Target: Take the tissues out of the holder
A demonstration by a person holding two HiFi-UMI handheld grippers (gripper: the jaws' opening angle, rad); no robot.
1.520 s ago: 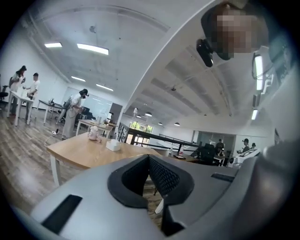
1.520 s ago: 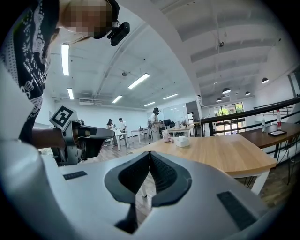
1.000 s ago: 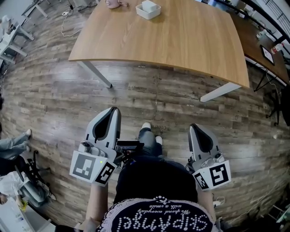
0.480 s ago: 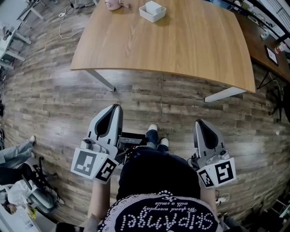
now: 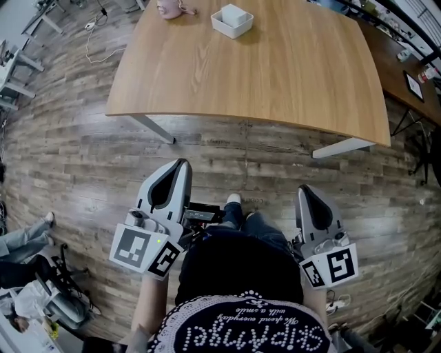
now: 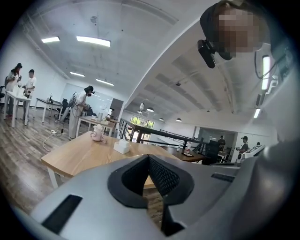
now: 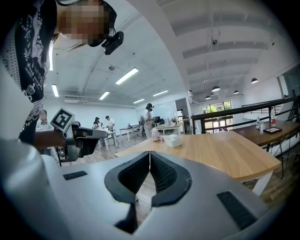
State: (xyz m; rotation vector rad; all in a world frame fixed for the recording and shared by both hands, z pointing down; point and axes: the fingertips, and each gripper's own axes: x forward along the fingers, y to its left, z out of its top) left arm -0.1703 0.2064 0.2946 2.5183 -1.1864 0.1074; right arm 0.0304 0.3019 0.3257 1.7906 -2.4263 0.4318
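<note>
A white square holder (image 5: 233, 19) with white tissues in it stands at the far side of the wooden table (image 5: 275, 76); it also shows as the holder (image 6: 122, 146) in the left gripper view and the holder (image 7: 174, 140) in the right gripper view. Both grippers are held low over the plank floor, well short of the table's near edge. My left gripper (image 5: 182, 164) has its jaws together with nothing in them, as the left gripper (image 6: 149, 157) shows. My right gripper (image 5: 304, 189) is likewise shut and empty, its tips meeting at the right gripper (image 7: 150, 153).
A pink object (image 5: 169, 7) stands left of the holder on the table. White table legs (image 5: 155, 129) angle down at the near corners. A darker table (image 5: 403, 62) stands to the right. People (image 6: 18, 84) work at desks to the left; someone's legs (image 5: 24, 231) show at floor left.
Both grippers have moved forward toward the table, and the person's feet have stepped with them. The holder sits slightly lower in the head view. Both pairs of jaws stay together.
</note>
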